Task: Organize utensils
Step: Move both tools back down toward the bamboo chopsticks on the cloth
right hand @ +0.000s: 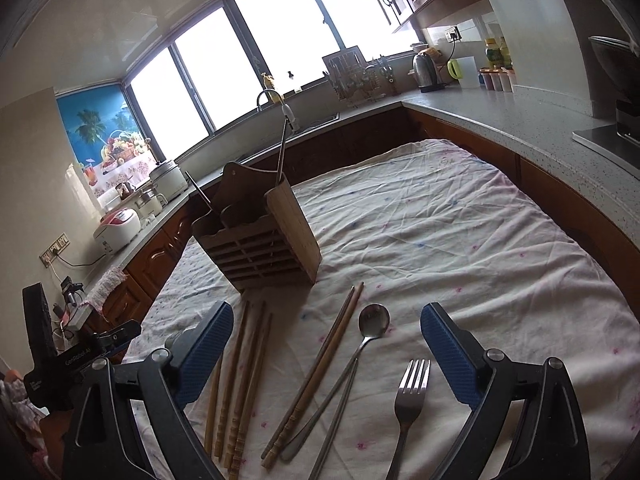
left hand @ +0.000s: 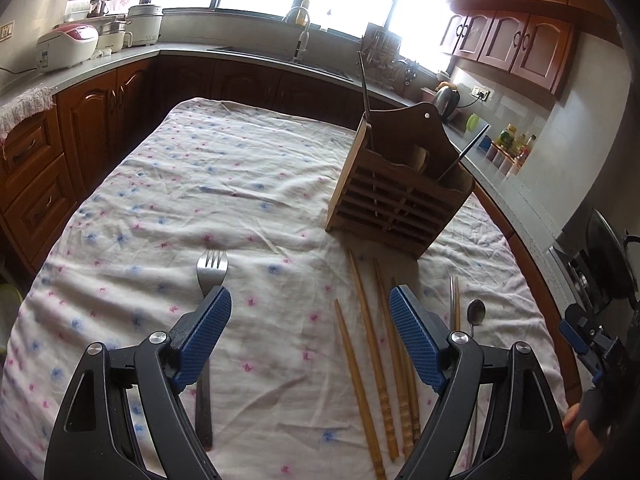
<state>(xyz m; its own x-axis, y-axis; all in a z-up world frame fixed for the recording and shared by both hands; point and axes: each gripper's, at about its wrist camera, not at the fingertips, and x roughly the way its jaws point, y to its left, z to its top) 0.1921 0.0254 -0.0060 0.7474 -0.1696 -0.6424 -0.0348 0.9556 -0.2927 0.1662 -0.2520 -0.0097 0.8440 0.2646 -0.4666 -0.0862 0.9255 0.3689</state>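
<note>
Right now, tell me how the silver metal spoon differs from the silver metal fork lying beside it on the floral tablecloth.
The silver metal spoon ends in a rounded bowl; the silver metal fork ends in four tines. The spoon lies slanted, its handle running toward the wooden chopsticks; the fork lies nearly straight. The spoon's head reaches nearer the slatted wooden utensil holder than the fork's does. Both are shiny metal, flat on the cloth, between the right gripper's open fingers, untouched.
</note>
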